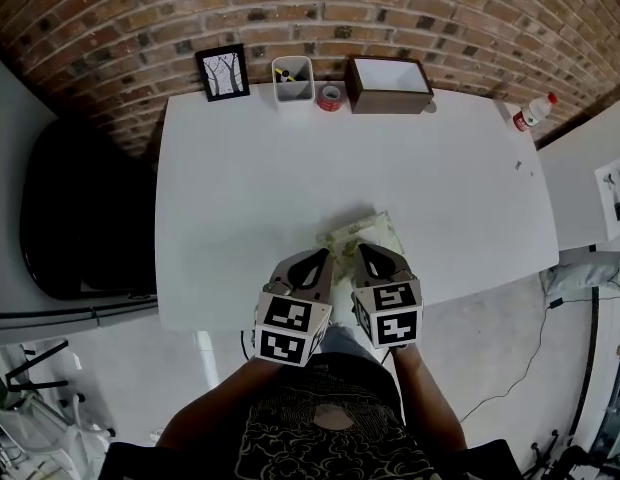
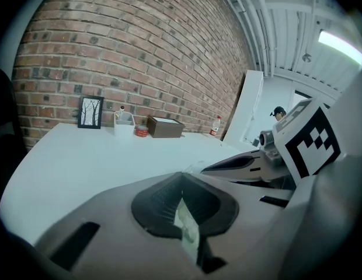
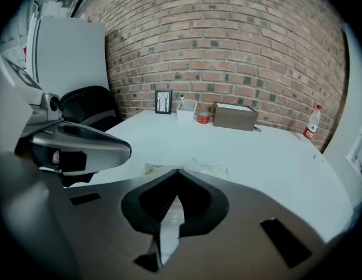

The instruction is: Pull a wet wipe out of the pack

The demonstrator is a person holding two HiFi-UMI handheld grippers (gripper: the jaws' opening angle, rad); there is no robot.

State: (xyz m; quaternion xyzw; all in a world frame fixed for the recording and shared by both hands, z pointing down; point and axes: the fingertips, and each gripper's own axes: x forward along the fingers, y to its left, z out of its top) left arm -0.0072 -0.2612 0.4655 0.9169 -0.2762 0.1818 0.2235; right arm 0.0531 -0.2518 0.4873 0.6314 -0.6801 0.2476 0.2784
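Nearest the head camera is the person, at the near edge of the table.

Table: white, mostly bare. A chair sits off its left side. A box, frame, cup and tape roll line the far edge, with a bottle at the far right corner. None of these bears on the step.

Pack: lies at the near edge, right of centre, directly ahead of both grippers.

Left gripper: fingers together, clamped on a thin green-tinted strip, apparently the pack's edge. Function: anchor.

Right gripper: fingers together, clamped on a thin white sheet. This is either the wipe or the pack's flap; the views do not settle which. Function: puller.

Step in hand, as judged: extraction begun, sheet not yet clear of the pack.

Procedure:
1. Hold the left grip firm and the pack low on the table, so that it cannot lift.
2. Draw the right gripper up and away from the left in one steady motion. Do not jerk: a wet sheet may tear or drag the next one out.
3. Loosen neither grip until the sheet is free.
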